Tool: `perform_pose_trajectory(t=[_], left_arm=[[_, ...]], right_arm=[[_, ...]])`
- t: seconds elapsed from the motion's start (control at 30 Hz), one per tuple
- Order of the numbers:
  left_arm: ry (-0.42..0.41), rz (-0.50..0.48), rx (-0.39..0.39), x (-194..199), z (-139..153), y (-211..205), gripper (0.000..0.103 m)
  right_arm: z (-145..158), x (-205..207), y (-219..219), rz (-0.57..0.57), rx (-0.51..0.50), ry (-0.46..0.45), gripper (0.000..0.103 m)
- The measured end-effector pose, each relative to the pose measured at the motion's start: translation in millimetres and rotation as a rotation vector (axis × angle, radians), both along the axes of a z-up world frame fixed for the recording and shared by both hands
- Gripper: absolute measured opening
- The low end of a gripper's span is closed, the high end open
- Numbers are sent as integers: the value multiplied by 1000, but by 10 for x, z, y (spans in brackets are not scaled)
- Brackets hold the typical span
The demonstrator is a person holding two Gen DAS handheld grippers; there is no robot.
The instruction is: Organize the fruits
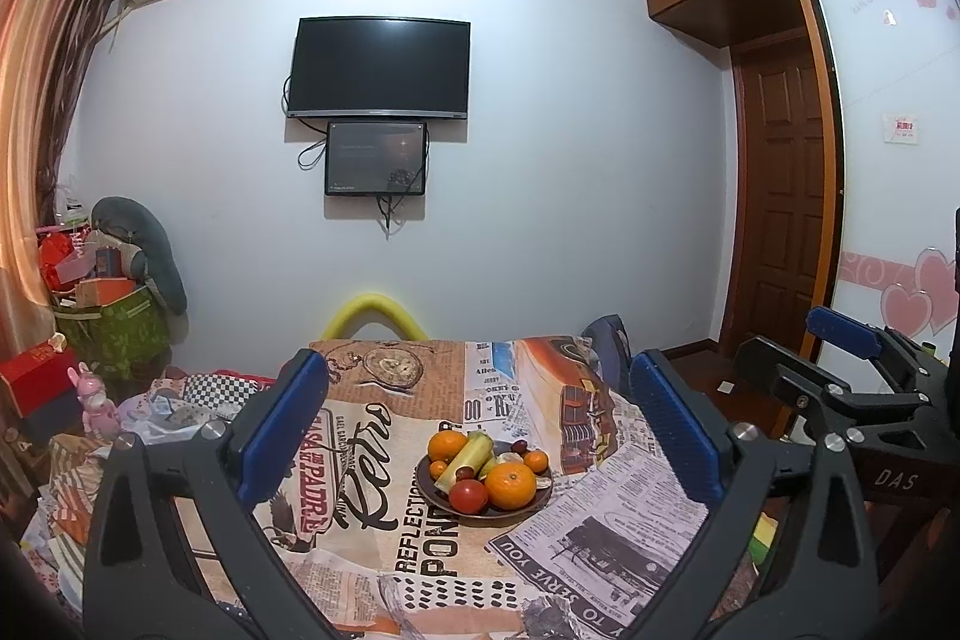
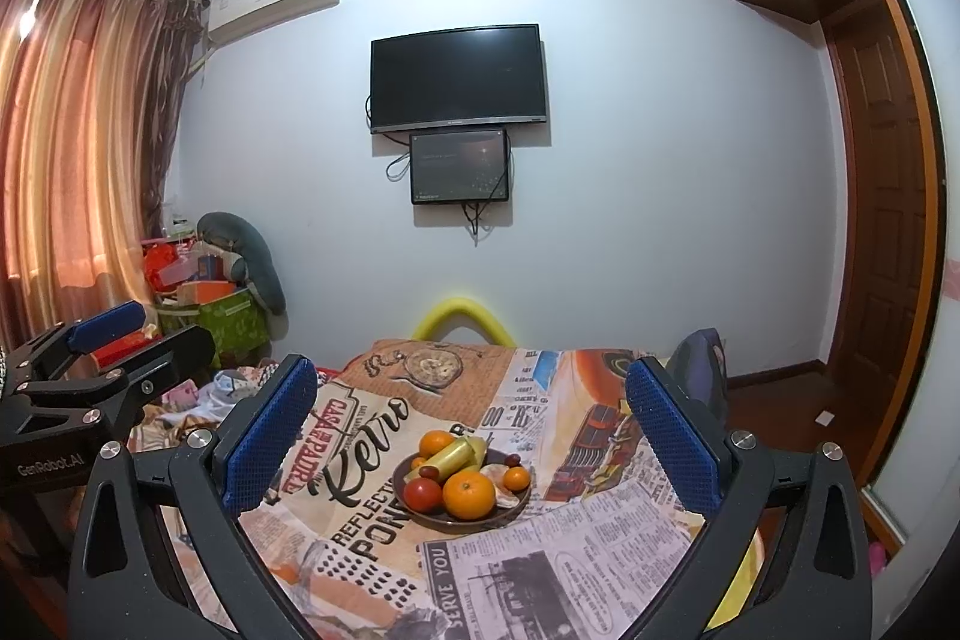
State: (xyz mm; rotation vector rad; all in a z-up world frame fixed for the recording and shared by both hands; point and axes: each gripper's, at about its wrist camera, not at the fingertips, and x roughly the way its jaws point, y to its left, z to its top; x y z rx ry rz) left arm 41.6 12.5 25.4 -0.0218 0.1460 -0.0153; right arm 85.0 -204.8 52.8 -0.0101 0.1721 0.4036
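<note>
Resting on the newspaper-print tablecloth (image 1: 384,532), the dark plate (image 1: 429,493) sits near the middle of the table, ahead of both grippers and well apart from them. It looks like ceramic, so probably heavy and breakable; I would leave it in place and lift the fruit only.

The big orange (image 1: 510,485) at the near edge is round and firm, best taken across its middle. The banana (image 1: 465,460) is soft and bruises easily; its long axis runs from near left to far right, so the jaws should close across its width. The tomato (image 1: 468,496), near left, is smooth, slippery and tender, so only a light squeeze. The grape (image 1: 465,473) beside it is smallest and hardest to pinch.

The left gripper (image 1: 480,436) and right gripper (image 2: 474,436) are both spread wide and hold nothing.
</note>
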Motion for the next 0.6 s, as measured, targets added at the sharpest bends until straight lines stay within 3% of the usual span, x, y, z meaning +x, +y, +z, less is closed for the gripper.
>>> perform_pose_trajectory(t=[0.6], left_arm=[[4,-21,8,-21,-11,-16,102]], right_arm=[[37,-4,-3,-3,2,0,103]])
